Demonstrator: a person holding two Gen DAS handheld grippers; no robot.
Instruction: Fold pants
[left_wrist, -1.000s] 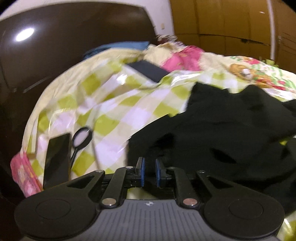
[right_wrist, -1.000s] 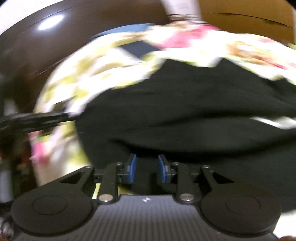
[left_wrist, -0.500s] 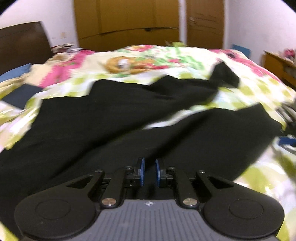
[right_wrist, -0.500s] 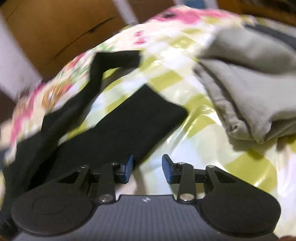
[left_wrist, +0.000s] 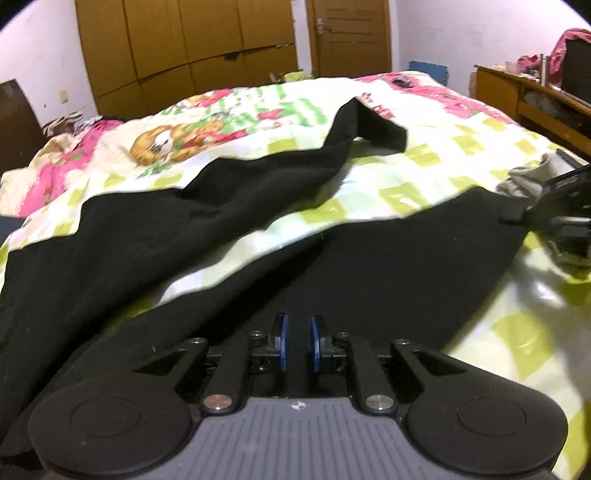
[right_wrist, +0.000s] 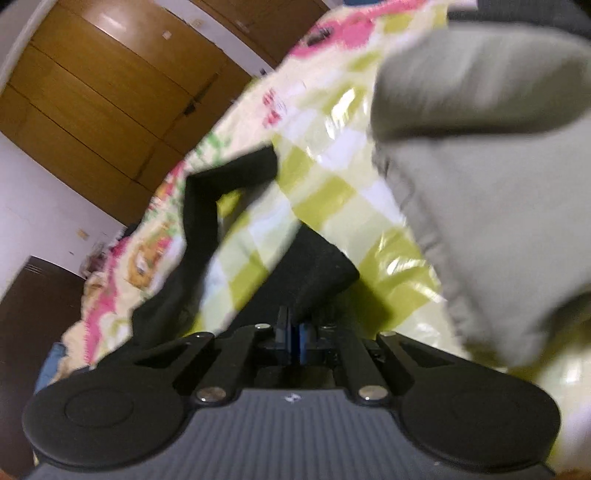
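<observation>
right gripper (right_wrist: 293, 334) newly clamped, pants (right_wrist: 314, 273) hem pinched

White walls (left_wrist: 44, 55), wooden wardrobe (left_wrist: 192, 48), bed (left_wrist: 461, 147)

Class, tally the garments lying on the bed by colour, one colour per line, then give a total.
Black: 1, the pants
Grey: 1, a folded garment
Total: 2
</observation>
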